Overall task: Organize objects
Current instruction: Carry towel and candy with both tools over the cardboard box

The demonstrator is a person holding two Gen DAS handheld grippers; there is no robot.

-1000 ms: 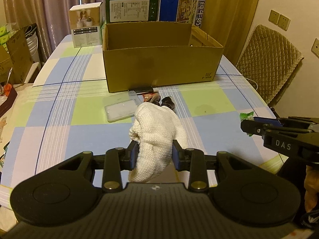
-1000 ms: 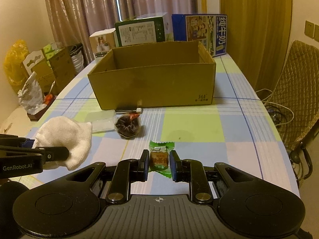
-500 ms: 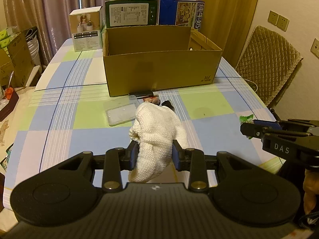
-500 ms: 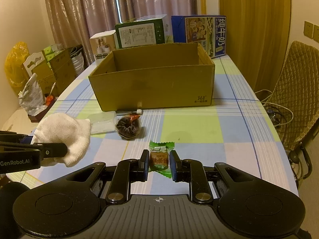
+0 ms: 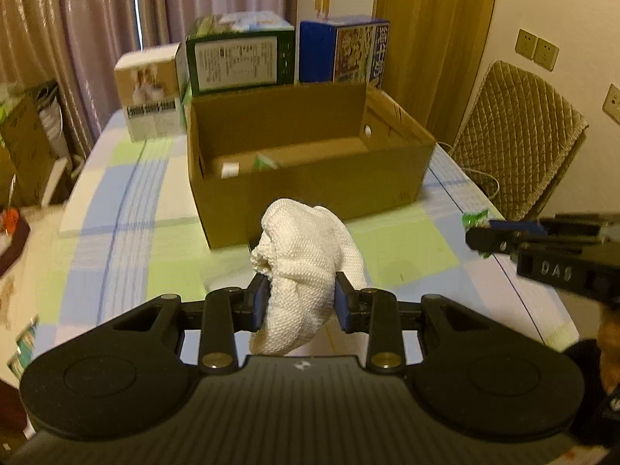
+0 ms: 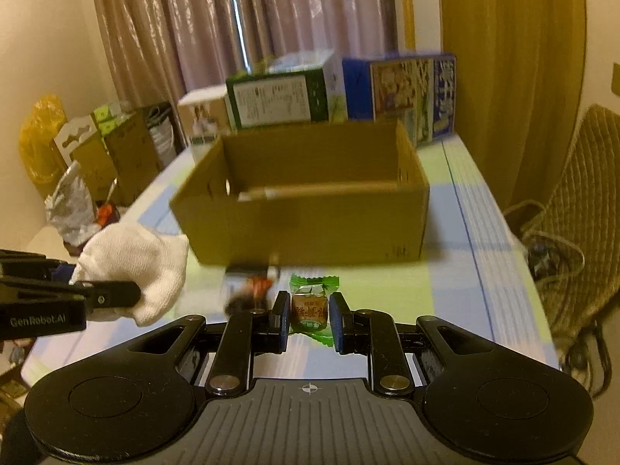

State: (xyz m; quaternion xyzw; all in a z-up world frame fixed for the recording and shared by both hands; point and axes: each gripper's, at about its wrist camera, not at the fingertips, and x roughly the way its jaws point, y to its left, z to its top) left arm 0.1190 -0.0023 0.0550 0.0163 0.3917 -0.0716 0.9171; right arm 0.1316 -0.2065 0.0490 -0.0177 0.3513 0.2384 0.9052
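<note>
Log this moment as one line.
left tool: shut on white cloth | right tool: shut on candy | cardboard box: open, ahead

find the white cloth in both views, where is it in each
Left wrist: cloth sits low centre, pinched in the left gripper, in front of the cardboard box.
Right wrist: cloth is at the left edge, left of the box.
Shared landmark: the box.

open-topped cardboard box (image 5: 310, 178) ahead — tall cartons (image 5: 240, 58) behind
</note>
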